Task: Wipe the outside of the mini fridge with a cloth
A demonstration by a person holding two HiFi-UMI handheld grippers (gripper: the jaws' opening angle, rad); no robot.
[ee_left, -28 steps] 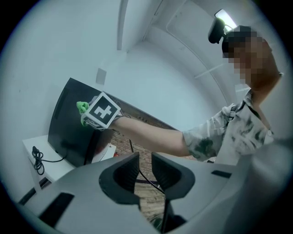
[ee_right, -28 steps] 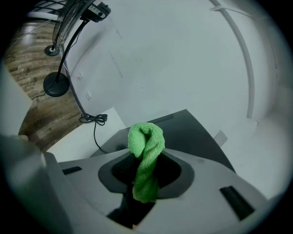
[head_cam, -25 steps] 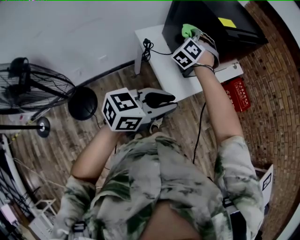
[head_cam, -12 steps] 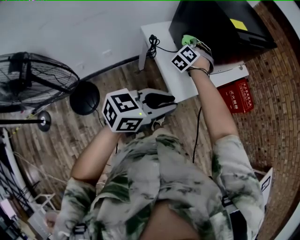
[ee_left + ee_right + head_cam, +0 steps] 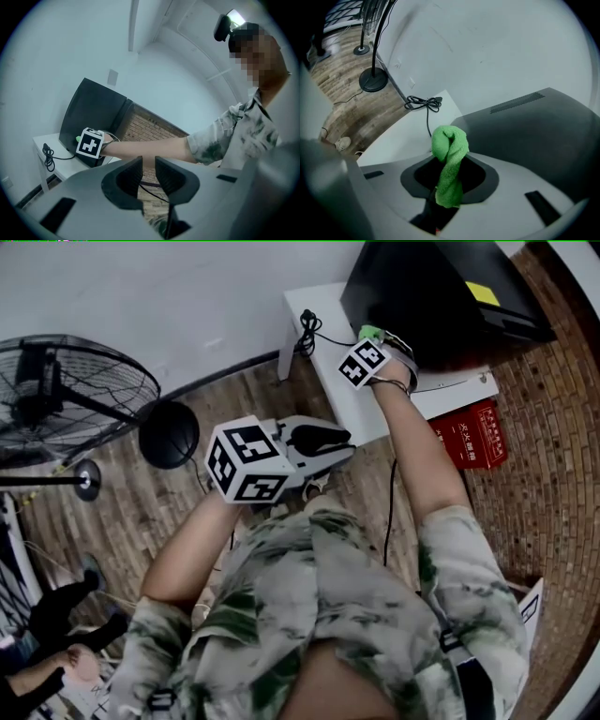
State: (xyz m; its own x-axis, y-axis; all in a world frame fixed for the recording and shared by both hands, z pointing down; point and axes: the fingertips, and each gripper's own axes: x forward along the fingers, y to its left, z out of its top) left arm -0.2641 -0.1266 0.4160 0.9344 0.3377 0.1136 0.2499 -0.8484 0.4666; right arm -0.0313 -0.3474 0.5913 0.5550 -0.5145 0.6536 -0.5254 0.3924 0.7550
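Observation:
The black mini fridge (image 5: 441, 292) stands on a white table (image 5: 323, 352) at the top right of the head view. My right gripper (image 5: 376, 341) is shut on a green cloth (image 5: 372, 333) and holds it against the fridge's left side, low down near the table. In the right gripper view the twisted cloth (image 5: 450, 159) sticks up from the right gripper (image 5: 449, 174) beside the dark fridge wall (image 5: 534, 136). My left gripper (image 5: 328, 439) hangs in front of my chest, far from the fridge. In its own view the left gripper (image 5: 149, 176) is shut and holds nothing.
A coiled black cable (image 5: 424, 102) lies on the table's far-left corner. A standing fan (image 5: 66, 395) and its round base (image 5: 169, 434) are on the wooden floor at the left. A red box (image 5: 469, 432) sits beneath the table's right end. Another person (image 5: 47, 652) crouches at the bottom left.
The right gripper has slid the cloth down the fridge's side toward the table. A person has come into view at the bottom left. The left gripper has stayed put.

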